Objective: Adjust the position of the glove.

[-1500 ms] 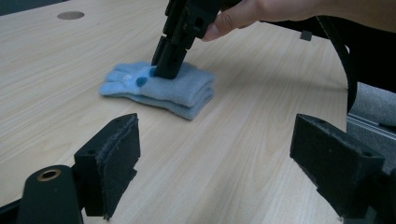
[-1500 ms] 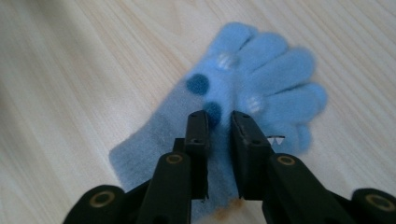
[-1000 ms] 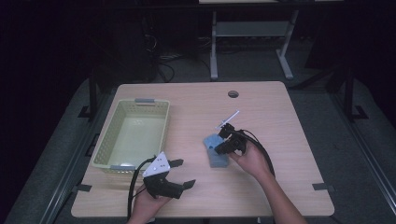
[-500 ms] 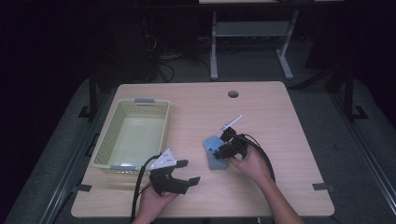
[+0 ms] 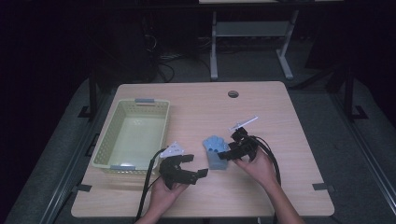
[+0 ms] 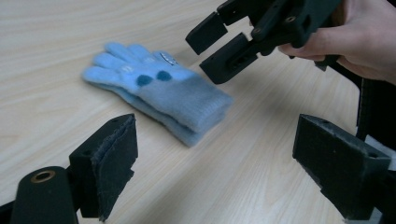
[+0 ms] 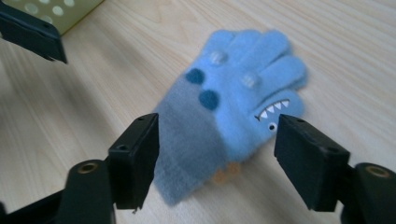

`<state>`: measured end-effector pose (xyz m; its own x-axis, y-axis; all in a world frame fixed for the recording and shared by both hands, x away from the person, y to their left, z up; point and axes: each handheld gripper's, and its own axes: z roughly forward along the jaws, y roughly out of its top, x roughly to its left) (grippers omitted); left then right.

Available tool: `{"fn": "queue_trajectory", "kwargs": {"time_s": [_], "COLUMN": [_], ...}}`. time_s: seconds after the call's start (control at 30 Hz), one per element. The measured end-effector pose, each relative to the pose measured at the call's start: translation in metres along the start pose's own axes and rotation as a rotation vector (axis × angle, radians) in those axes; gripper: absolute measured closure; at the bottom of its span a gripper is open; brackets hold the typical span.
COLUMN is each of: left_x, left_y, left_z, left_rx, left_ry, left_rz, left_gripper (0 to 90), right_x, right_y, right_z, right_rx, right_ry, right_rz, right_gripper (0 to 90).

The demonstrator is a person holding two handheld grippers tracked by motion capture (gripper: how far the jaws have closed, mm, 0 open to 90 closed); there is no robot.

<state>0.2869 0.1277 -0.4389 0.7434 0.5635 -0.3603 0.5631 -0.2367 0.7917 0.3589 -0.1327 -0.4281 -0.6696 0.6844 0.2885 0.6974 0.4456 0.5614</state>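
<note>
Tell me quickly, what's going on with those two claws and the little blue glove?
Right gripper jaws just opened, glove lying flat on table, released. Left gripper open, empty, short of glove. Nothing in the way; basket off to the side.

High view dimly lit, surroundings lost in darkness. Gripper views lit brightly, evenly from above. Fuzzy light-blue knitted glove [image 7: 238, 100] slightly blurred between jaws; soft shadows cast on pale wooden tabletop [image 6: 56, 37].
</note>
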Motion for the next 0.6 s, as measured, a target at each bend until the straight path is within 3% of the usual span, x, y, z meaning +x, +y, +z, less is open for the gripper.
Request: {"fn": "queue_trajectory", "kwargs": {"time_s": [0.2, 0.23, 0.27, 0.37, 0.6], "left_x": [0.007, 0.009, 0.009, 0.011, 0.018], "left_y": [0.006, 0.009, 0.009, 0.015, 0.02], "left_z": [0.007, 0.01, 0.01, 0.017, 0.032], "left_rx": [-0.007, -0.004, -0.004, 0.027, 0.063], "left_ry": [-0.006, -0.007, -0.007, 0.005, 0.017], "left_rz": [-0.064, -0.097, -0.097, -0.13, -0.238], "left_gripper": [15.5, 18.0, 21.6, 23.3, 27.5], "right_x": [-0.004, -0.006, -0.006, -0.009, -0.018], "right_y": [-0.004, -0.005, -0.005, -0.008, -0.02], "right_z": [-0.01, -0.012, -0.012, -0.015, -0.009], "right_rx": [-0.03, -0.04, -0.04, -0.069, -0.072], "right_ry": [0.019, 0.03, 0.03, 0.046, 0.062], "right_rz": [0.057, 0.064, 0.064, 0.099, 0.168], "right_gripper": [25.4, 25.7, 25.7, 26.0, 28.9]}}
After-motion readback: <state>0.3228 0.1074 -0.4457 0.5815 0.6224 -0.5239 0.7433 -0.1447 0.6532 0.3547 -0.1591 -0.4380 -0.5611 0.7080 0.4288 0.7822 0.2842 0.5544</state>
